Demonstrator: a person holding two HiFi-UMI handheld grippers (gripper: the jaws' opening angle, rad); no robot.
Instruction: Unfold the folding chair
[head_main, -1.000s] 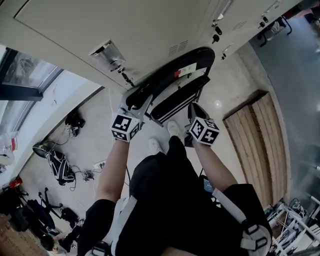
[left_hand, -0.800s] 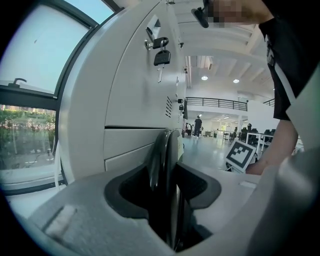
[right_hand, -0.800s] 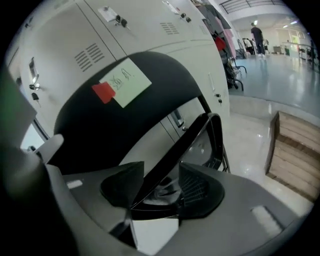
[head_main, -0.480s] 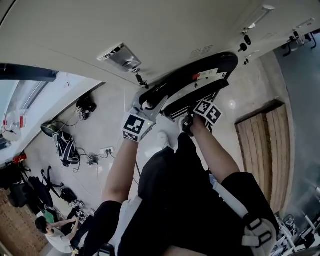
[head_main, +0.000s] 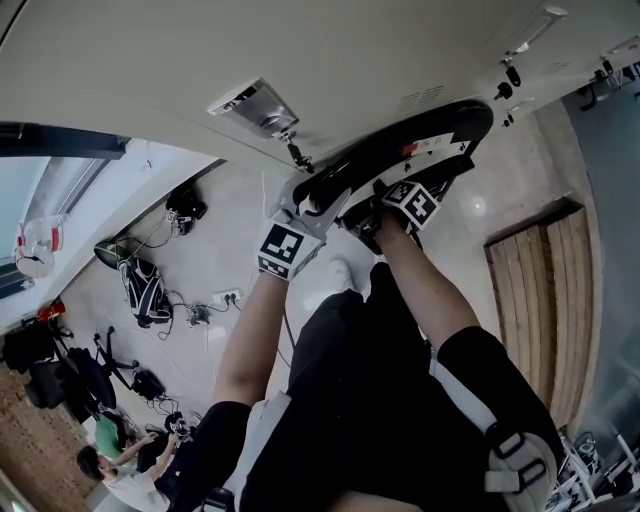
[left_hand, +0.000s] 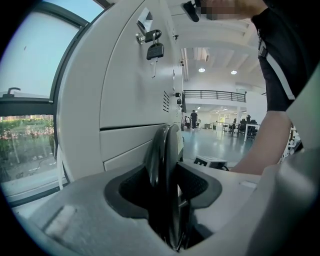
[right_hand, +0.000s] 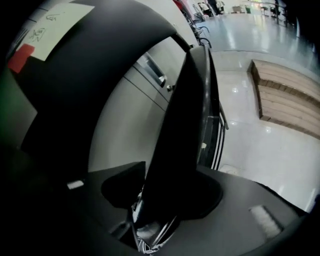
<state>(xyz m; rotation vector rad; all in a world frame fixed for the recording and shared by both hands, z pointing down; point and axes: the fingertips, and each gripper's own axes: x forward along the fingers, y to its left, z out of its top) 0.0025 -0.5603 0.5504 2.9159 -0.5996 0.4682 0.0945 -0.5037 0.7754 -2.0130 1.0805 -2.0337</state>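
The black folding chair (head_main: 400, 140) stands folded against the cream lockers (head_main: 300, 60). My left gripper (head_main: 305, 197) grips the curved top edge of its backrest. In the left gripper view that dark edge (left_hand: 162, 155) fills the gap of the left gripper (left_hand: 167, 200). My right gripper (head_main: 372, 212) sits on the striped seat panel (head_main: 432, 170) just below the backrest. Its jaws have just been closing, and in the right gripper view the seat's black edge (right_hand: 185, 125) stands between them in the right gripper (right_hand: 160, 200), pressed by both sides. The labelled backrest (right_hand: 85, 65) arches on the left.
A key (left_hand: 154, 50) hangs from a locker door above the chair. A wooden platform (head_main: 540, 300) lies on the floor to the right. Bags and cables (head_main: 145, 290) litter the floor at left, with people (head_main: 110, 450) beyond. My own legs fill the lower middle.
The right gripper has moved from beside the chair onto the seat panel and now has it between its jaws. The left gripper has stayed on the backrest's edge.
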